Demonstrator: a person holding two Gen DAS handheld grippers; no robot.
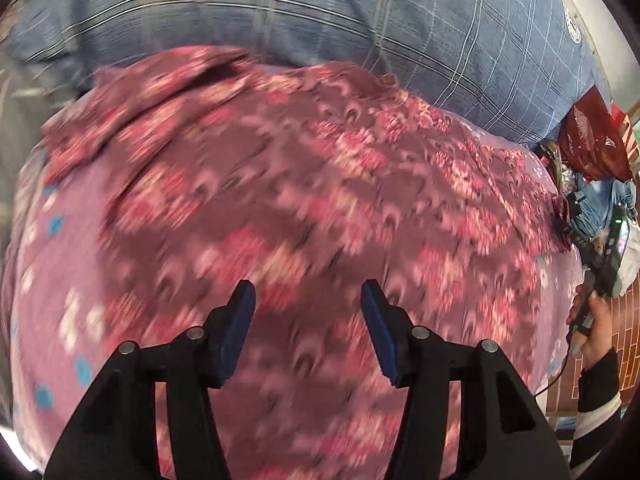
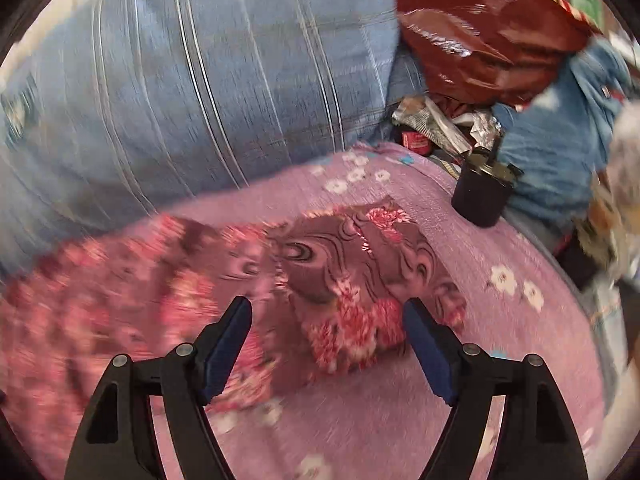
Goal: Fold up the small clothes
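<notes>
A maroon garment with a pink floral print (image 1: 280,168) lies spread over a pink flowered bedsheet (image 1: 60,280). My left gripper (image 1: 308,300) is open and empty just above the garment's middle. In the right wrist view the same garment (image 2: 344,272) lies flat, with its right end folded into a corner. My right gripper (image 2: 328,320) is open and empty, its jaws on either side of that end, slightly above it. Both views are motion-blurred. The right gripper also shows in the left wrist view (image 1: 596,280), held by a hand at the far right.
A large blue plaid pillow (image 2: 180,80) lies behind the garment. A dark red plastic bag (image 2: 480,32), blue clothing (image 2: 560,140), crumpled wrappers and a dark cup (image 2: 480,200) crowd the right side. The bedsheet (image 2: 500,340) stretches out to the right of the garment.
</notes>
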